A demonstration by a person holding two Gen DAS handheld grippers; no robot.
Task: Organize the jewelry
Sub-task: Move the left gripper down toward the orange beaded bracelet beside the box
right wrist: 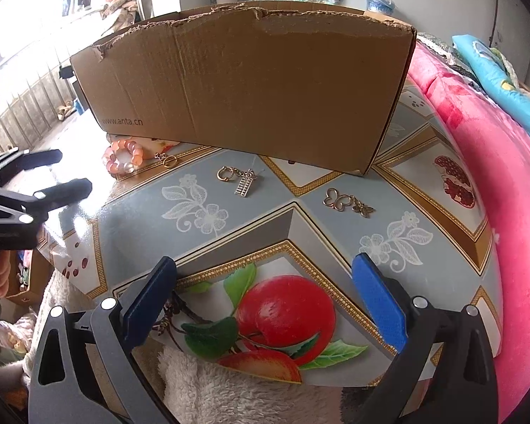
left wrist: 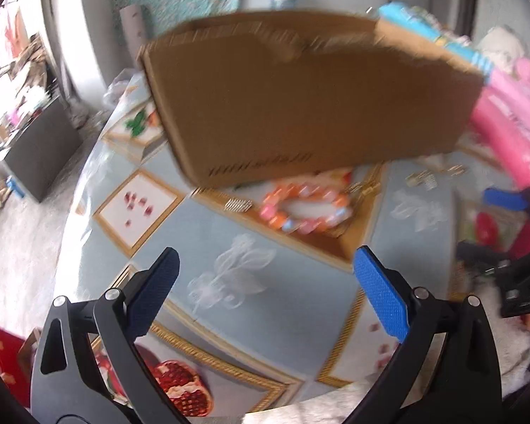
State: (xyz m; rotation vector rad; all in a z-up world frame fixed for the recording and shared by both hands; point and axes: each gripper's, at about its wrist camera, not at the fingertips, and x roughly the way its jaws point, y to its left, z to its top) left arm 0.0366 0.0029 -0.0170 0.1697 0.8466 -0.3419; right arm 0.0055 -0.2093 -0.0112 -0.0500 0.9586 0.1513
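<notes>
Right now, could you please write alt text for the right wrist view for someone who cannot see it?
An open right gripper hangs empty above a patterned tablecloth, facing a cardboard box. In front of the box lie a gold butterfly charm, a ring with a small abacus charm and a pink bead bracelet; the open left gripper shows at the left edge.

We get bright daylight from the blown-out window (right wrist: 3,17) on the left, with glare on the glossy tablecloth (right wrist: 77,219). The left wrist view is motion-smeared, so the cardboard box (left wrist: 311,95) looks soft; the right is crisp. Fisheye bends both, with dark corners.
</notes>
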